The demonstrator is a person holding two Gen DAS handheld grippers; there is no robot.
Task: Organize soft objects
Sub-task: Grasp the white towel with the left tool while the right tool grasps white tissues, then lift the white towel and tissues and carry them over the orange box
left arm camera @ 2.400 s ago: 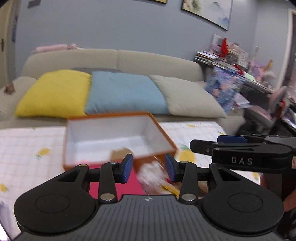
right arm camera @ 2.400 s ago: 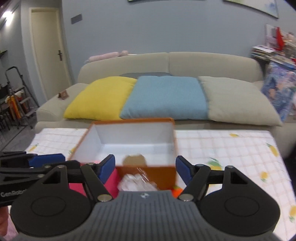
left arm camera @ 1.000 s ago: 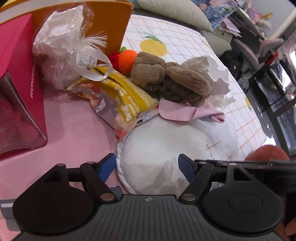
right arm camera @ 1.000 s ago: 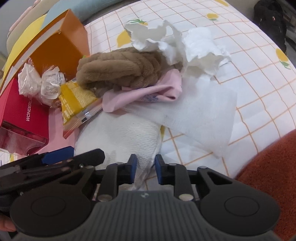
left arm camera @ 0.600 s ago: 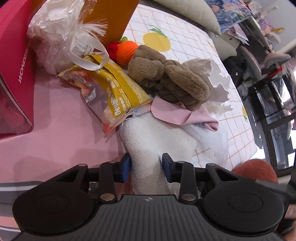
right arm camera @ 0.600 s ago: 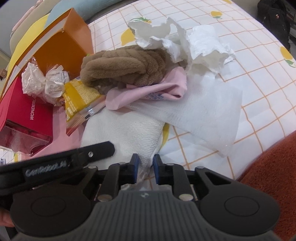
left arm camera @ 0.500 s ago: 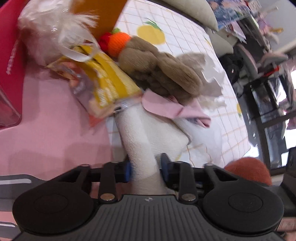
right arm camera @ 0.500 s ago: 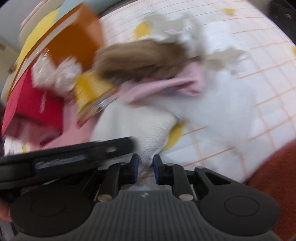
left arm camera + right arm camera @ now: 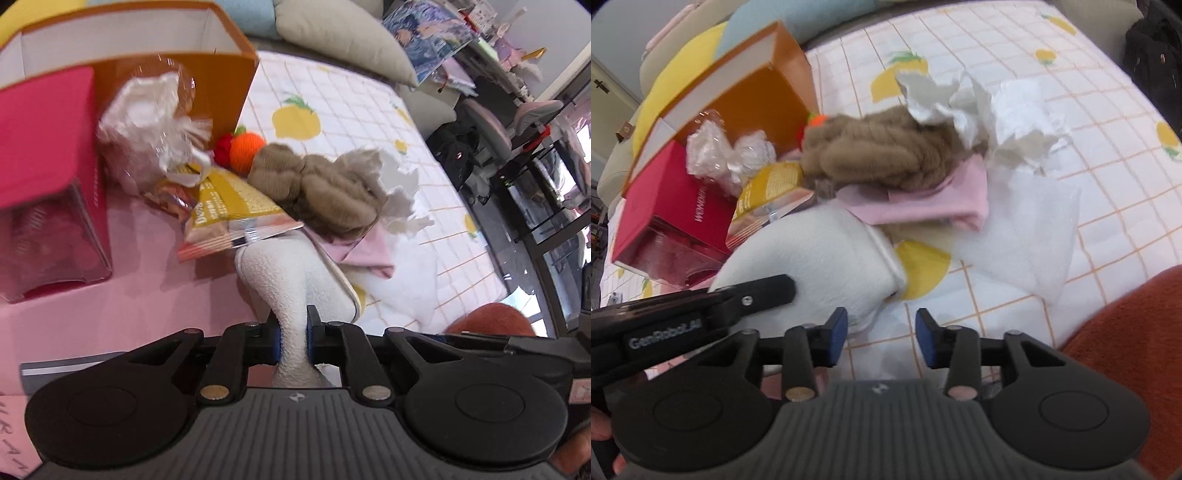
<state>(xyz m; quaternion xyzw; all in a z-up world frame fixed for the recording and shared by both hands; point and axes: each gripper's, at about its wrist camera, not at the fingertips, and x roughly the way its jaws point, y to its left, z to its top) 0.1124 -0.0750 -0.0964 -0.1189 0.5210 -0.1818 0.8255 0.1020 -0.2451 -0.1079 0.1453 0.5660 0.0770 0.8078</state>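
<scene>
My left gripper (image 9: 294, 334) is shut on a white fleecy soft pad (image 9: 280, 284) and lifts its near edge; the pad also shows in the right wrist view (image 9: 816, 254). My right gripper (image 9: 881, 338) is open and empty just right of the pad. Behind lie a brown plush toy (image 9: 325, 192) (image 9: 871, 151), a pink cloth (image 9: 931, 206), crumpled white paper (image 9: 964, 99) and a white sheet (image 9: 1023, 236). An orange box (image 9: 147, 55) (image 9: 746, 92) stands open at the back left.
A red box (image 9: 48, 155) (image 9: 672, 214), a yellow snack bag (image 9: 229, 206), a clear plastic bag (image 9: 151, 125) and an orange knitted fruit (image 9: 245, 147) crowd the left. The checked tablecloth (image 9: 1089, 122) spreads to the right. Sofa cushions (image 9: 340, 40) lie behind.
My left gripper closed on the white pad and pulled it up and toward me. My right gripper, shut on the pad's edge before, has opened and let go.
</scene>
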